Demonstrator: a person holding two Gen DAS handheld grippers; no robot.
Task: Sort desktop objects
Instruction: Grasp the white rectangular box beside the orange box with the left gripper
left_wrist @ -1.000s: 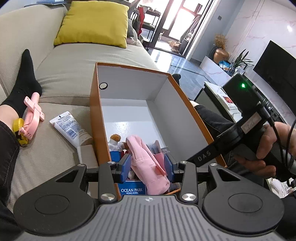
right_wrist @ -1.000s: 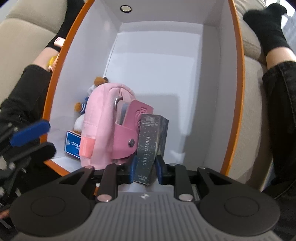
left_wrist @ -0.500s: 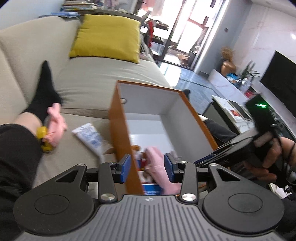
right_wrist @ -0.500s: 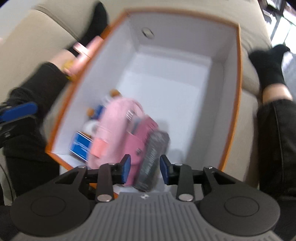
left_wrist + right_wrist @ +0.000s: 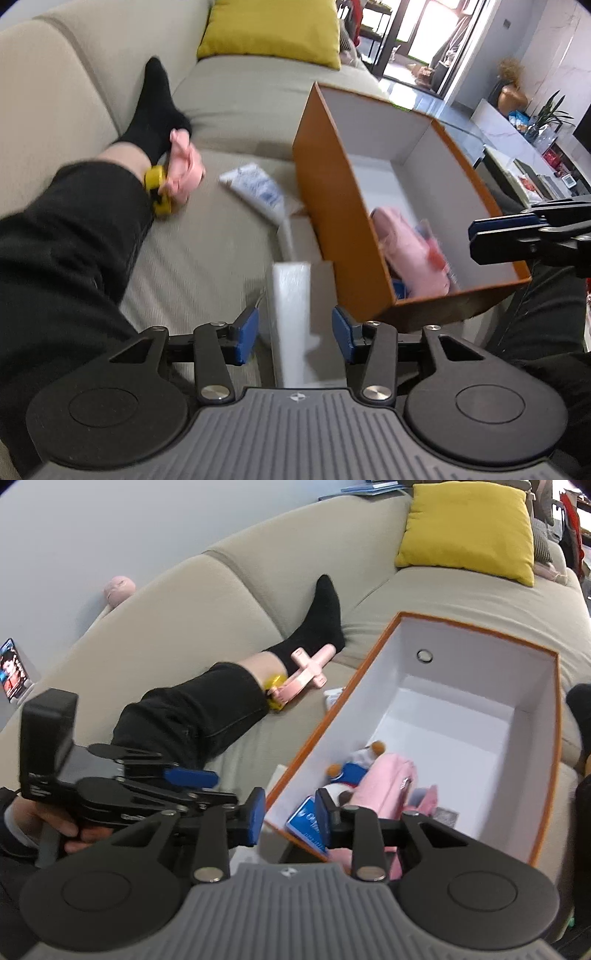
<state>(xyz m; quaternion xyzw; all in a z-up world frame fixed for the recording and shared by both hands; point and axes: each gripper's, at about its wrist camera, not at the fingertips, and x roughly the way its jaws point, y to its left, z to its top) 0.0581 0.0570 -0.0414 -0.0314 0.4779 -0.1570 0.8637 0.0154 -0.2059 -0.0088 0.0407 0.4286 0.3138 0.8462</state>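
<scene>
My left gripper hovers over a white oblong box lying on the sofa seat; its jaws are opening and the box sits between the pads without touching them. To the right stands the orange box with a pink pouch inside. My right gripper hangs above the near left corner of the orange box with nothing between its fingers; its jaws are closing a little. Inside lie the pink pouch, a plush toy, a blue card and a dark card box.
A white tube lies beside the orange box. A pink tool and a yellow item rest against a person's leg on the sofa. A yellow cushion is at the back. The right gripper shows at the right edge.
My left gripper swung left off the orange box to the white oblong box and widened. My right gripper let go of the dark card box inside the orange box and rose away.
</scene>
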